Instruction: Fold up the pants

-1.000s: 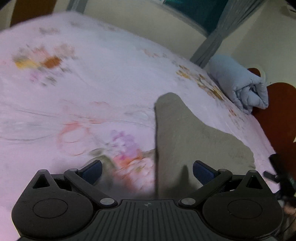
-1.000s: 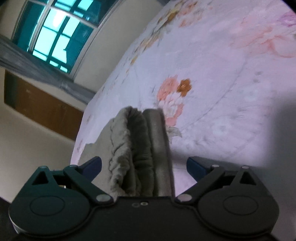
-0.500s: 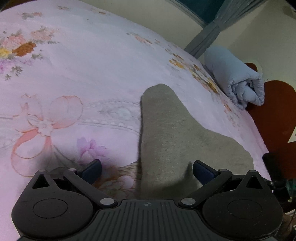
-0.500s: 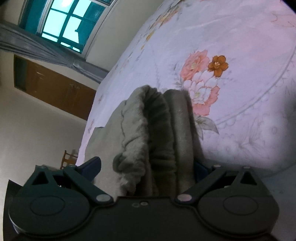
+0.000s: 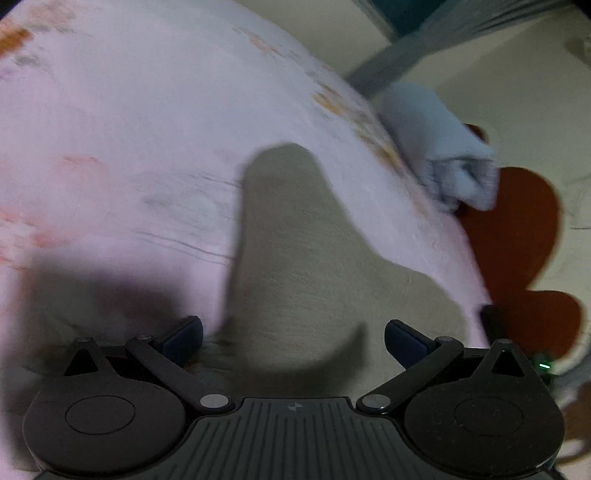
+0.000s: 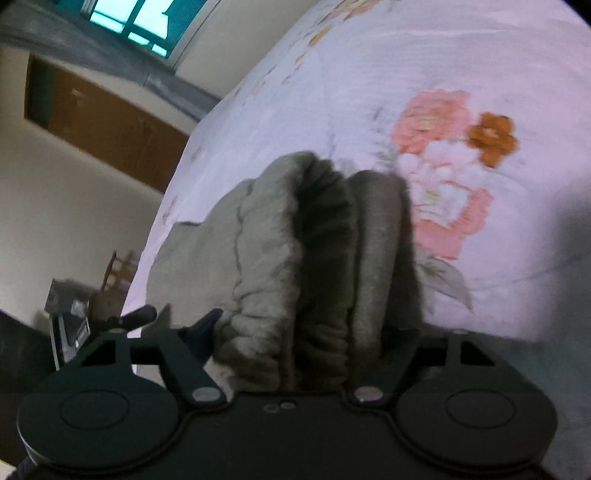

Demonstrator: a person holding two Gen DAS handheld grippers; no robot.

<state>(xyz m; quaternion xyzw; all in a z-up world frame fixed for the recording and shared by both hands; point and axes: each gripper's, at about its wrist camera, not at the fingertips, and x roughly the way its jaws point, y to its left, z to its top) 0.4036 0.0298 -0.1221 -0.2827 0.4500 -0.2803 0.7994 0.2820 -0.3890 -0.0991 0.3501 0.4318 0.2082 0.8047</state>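
Grey-green pants point(image 5: 295, 240) lie on a bed with a pink floral sheet point(image 5: 129, 129). In the left wrist view one leg runs away from me. My left gripper point(image 5: 293, 332) hovers low over its near end, open, both blue pads apart above the cloth. In the right wrist view the bunched elastic waistband point(image 6: 314, 240) fills the gap of my right gripper point(image 6: 306, 326). Its jaws are closing around the bunch. The left fingertip point(image 6: 212, 319) sits at the cloth's edge and the right one is hidden behind a fold. The cloth does not look squeezed.
A rolled pale blue blanket point(image 5: 443, 147) lies at the far right bed edge beside a reddish-brown headboard point(image 5: 517, 221). A window point(image 6: 147, 22), a grey curtain and a wooden door point(image 6: 103, 122) stand beyond the bed. The floral sheet point(image 6: 443, 55) spreads wide past the pants.
Both grippers have moved in closer over the pants. The right gripper's fingers have come inward around the waistband. The left gripper stays open.
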